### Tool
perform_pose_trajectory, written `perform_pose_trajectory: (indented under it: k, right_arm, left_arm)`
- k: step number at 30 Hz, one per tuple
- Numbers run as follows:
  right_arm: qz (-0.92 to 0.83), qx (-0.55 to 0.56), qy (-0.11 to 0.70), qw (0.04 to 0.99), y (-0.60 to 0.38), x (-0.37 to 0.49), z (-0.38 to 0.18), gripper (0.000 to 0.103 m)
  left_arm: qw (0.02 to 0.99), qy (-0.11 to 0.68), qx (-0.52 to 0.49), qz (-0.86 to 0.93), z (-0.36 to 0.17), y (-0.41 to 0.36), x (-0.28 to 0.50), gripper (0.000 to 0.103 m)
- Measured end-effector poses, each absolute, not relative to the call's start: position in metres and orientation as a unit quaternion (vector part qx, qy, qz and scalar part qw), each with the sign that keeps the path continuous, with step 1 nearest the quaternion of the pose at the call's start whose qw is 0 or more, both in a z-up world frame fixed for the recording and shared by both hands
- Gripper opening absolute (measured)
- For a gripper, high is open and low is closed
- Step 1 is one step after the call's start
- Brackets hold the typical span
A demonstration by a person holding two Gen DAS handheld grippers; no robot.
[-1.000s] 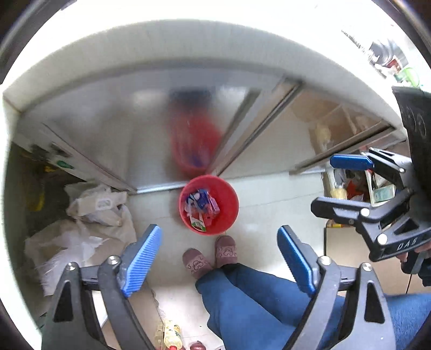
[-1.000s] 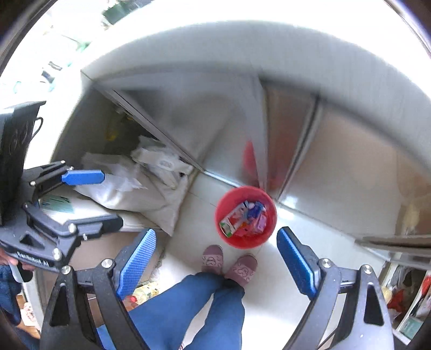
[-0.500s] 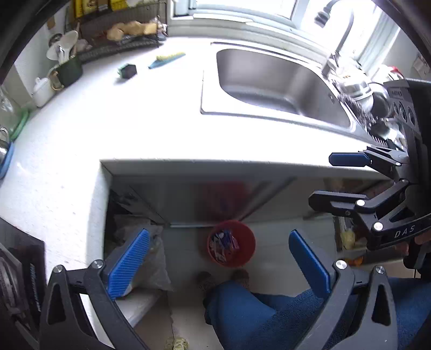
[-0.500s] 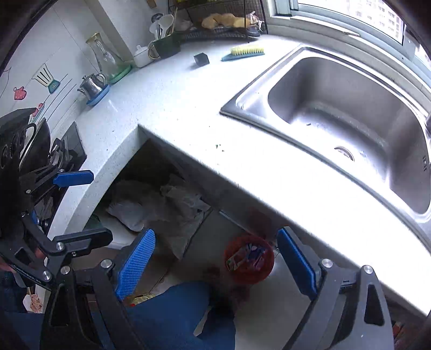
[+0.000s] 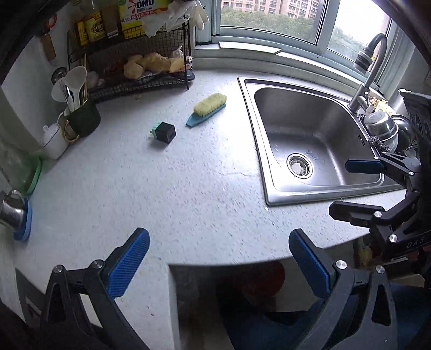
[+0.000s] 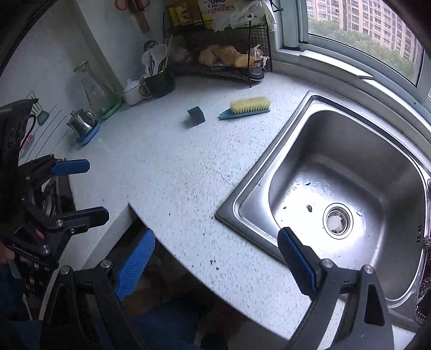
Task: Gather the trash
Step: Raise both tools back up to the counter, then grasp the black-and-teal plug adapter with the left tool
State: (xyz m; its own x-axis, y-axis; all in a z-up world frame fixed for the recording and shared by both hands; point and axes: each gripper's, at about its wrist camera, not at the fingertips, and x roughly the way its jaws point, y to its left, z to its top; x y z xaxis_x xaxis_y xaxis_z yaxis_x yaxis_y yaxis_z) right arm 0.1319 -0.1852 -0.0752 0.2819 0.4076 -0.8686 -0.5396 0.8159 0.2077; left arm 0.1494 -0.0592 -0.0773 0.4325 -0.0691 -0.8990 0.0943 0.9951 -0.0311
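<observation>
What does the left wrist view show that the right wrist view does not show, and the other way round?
Only the left wrist view shows the curved faucet, the steel bowls beside the sink, and the red bin dimly under the counter. Only the right wrist view shows the glass carafe and red scissors on the wall. Both show the scrub brush, the small black box, the sink, the wire rack, and both grippers, left and right, open and empty.

Both wrist views are aimed steeply down from above the countertop's (image 5: 167,193) front edge; the sink (image 6: 347,172) and brush (image 5: 207,109) are shared.
</observation>
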Motion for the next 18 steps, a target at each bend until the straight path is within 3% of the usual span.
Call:
perform_pose_trajectory:
  k: [18]
  right_arm:
    - [0.196, -0.041, 0.566, 0.800, -0.134, 0.266, -0.097, 0.092]
  left_arm:
    - [0.812, 0.568, 0.058, -0.124, -0.118, 0.020, 0.329, 0.103]
